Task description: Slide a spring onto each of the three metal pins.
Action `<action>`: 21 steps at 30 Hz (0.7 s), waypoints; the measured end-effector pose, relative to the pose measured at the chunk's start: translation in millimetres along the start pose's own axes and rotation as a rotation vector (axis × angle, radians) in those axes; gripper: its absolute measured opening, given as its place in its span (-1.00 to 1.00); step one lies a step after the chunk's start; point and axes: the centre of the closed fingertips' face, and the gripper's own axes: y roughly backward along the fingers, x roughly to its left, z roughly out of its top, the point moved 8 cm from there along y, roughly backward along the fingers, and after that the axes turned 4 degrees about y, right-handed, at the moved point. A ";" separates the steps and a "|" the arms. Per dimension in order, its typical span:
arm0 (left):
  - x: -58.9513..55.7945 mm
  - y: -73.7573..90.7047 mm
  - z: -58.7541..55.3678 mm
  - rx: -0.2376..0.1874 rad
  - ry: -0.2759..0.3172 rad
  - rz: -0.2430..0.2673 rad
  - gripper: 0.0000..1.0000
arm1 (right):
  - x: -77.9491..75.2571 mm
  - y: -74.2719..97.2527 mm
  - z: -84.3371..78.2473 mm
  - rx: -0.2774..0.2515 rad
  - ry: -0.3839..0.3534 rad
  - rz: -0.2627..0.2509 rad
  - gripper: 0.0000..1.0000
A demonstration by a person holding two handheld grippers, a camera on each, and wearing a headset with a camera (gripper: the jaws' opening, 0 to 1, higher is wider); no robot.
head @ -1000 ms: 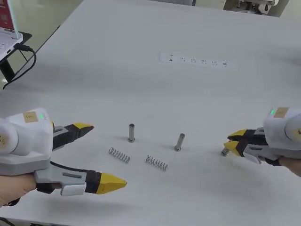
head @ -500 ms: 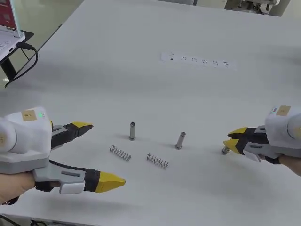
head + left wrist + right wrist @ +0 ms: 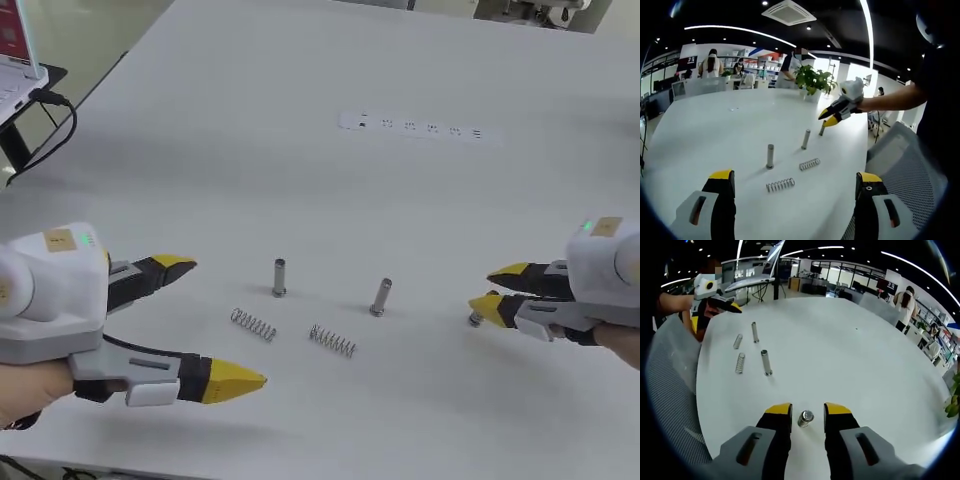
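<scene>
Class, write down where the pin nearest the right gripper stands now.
In the right gripper view the pin stands between the open jaws of the right gripper; in the head view it is right of the middle pin.

Shiny metal pins (image 3: 279, 278) and coiled wire springs (image 3: 253, 326) lie on a smooth matt table (image 3: 300, 200).

You're in an open-plan office: broad white table (image 3: 250, 150), grey mesh chair (image 3: 905, 155), green potted plant (image 3: 812, 79), curved ceiling strip light (image 3: 740, 30).
</scene>
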 end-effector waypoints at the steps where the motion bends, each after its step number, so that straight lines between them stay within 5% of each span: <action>1: 0.0 0.0 0.1 0.000 0.001 0.000 0.96 | 0.4 0.4 -0.1 0.000 -0.007 0.000 -0.48; 21: -0.5 -0.6 3.0 -0.006 -0.005 0.003 0.96 | 3.2 25.4 5.5 -0.076 -0.055 -0.052 -0.10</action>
